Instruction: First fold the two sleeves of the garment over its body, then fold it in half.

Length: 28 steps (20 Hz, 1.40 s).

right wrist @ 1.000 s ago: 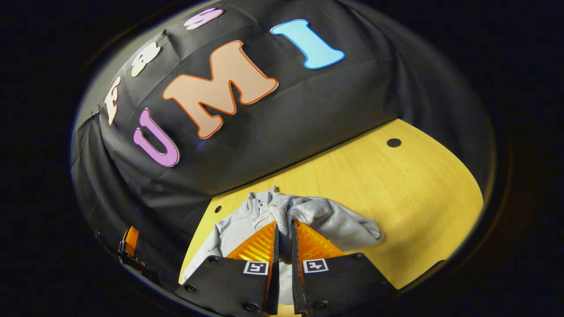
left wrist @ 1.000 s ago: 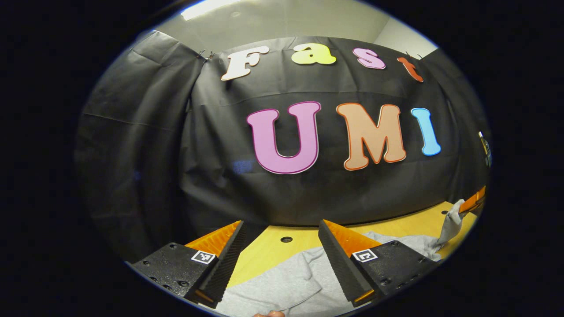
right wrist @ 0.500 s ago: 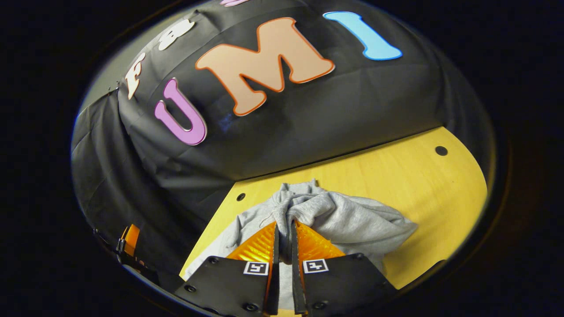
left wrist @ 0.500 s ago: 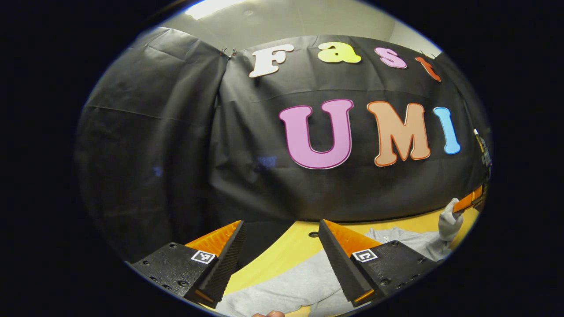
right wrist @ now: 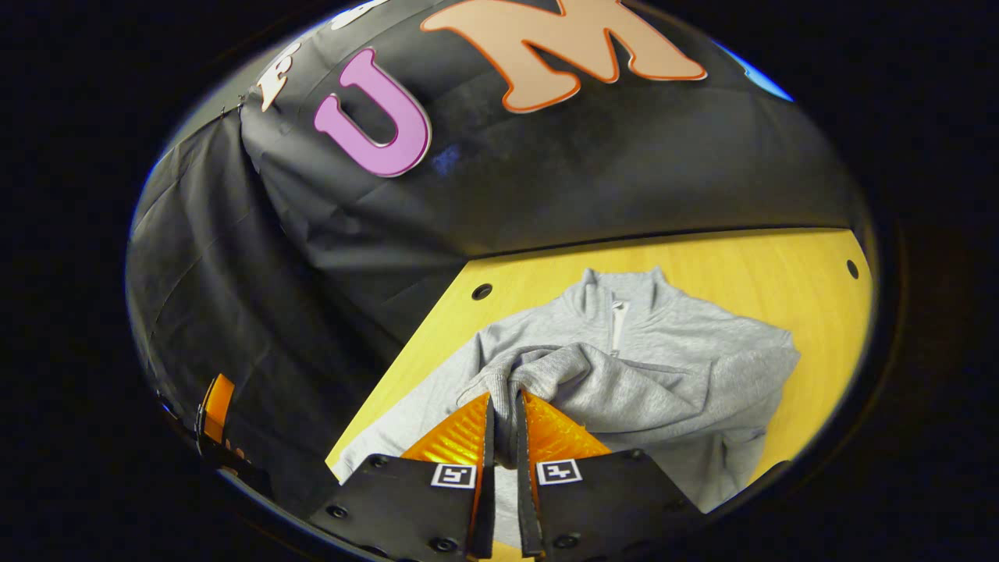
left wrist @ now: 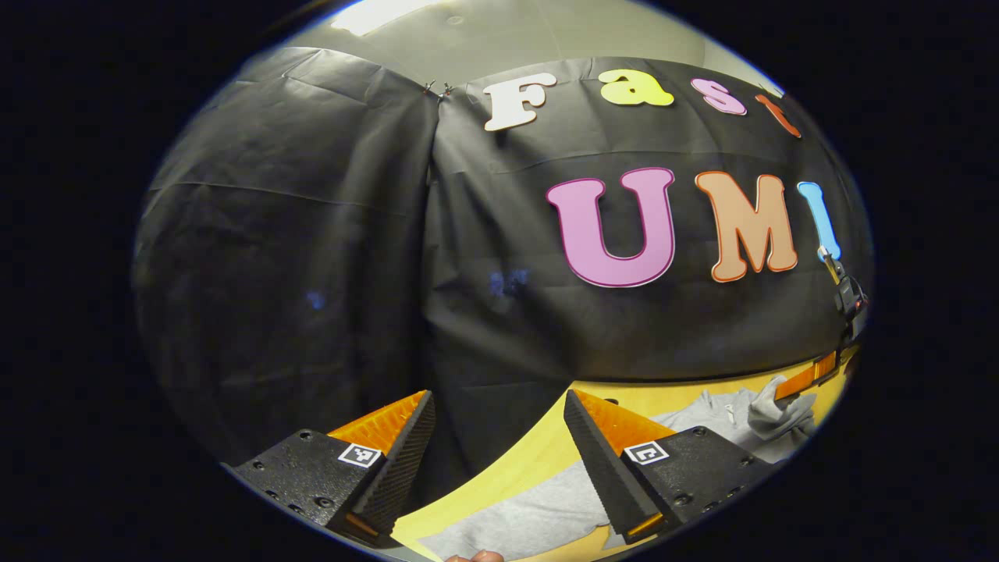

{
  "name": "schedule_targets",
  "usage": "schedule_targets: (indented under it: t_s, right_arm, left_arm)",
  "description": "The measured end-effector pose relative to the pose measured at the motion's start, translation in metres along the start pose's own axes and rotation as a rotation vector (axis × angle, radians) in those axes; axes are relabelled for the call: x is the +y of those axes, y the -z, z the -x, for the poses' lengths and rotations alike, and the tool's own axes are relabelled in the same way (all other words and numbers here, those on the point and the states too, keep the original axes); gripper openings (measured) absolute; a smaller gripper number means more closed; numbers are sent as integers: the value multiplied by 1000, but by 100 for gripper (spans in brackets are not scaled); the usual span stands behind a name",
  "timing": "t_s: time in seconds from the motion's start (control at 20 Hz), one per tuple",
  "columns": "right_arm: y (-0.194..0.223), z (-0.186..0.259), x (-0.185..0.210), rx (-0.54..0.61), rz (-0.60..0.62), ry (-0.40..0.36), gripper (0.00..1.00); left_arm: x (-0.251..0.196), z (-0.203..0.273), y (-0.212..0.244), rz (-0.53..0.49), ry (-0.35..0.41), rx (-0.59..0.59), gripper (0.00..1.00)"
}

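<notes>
In the left gripper view, my left gripper (left wrist: 499,437) sits at the bottom centre of the frame with its jaws spread wide and nothing between them. Below and to the right of it, a grey garment (left wrist: 531,515) lies on the yellow table (left wrist: 507,472). At the far right edge my right gripper (left wrist: 808,373) shows, with grey cloth bunched at its tip.

In the right gripper view, the left gripper (right wrist: 215,402) appears at the lower left edge. At bottom centre, my right gripper (right wrist: 499,402) has its jaws pressed together on a sleeve cuff (right wrist: 499,382), both fingers pinching the fabric. The garment (right wrist: 663,367) spreads across centre and right, collar toward the top, its zip visible, on the table (right wrist: 765,265).
</notes>
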State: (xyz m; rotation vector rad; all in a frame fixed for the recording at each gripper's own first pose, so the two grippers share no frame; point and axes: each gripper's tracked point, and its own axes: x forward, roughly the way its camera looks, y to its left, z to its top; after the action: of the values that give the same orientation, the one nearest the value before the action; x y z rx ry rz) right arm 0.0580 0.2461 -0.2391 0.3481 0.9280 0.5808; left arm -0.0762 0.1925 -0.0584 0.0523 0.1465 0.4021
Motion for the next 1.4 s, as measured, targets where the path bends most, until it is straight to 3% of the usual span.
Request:
schedule_targets:
  t_s: [0.35, 0.55, 0.65, 0.75, 0.9, 1.0, 1.4]
  right_arm:
    - [30, -78, 15, 96, -52, 39, 14]
    - [42, -108, 15, 107, -39, 87, 14]
    - [49, -114, 23, 122, -53, 76, 14]
    - [47, -111, 36, 103, -35, 39, 38]
    - [43, -106, 46, 56, 54, 27, 87]
    - [38, -91, 48, 35, 102, 25, 96]
    - [10, -27, 33, -72, 220, 47, 96]
  left_arm:
    - [58, 17, 26, -18, -103, 57, 96]
    - [82, 22, 45, -16, -144, 96, 97]
    - [89, 24, 58, -14, -148, 119, 96]
    - [87, 24, 75, -1, -133, 149, 100]
    - [85, 24, 109, 16, -109, 215, 97]
    - [77, 23, 131, 31, -84, 261, 97]
    - [42, 44, 240, 79, 30, 533, 98]
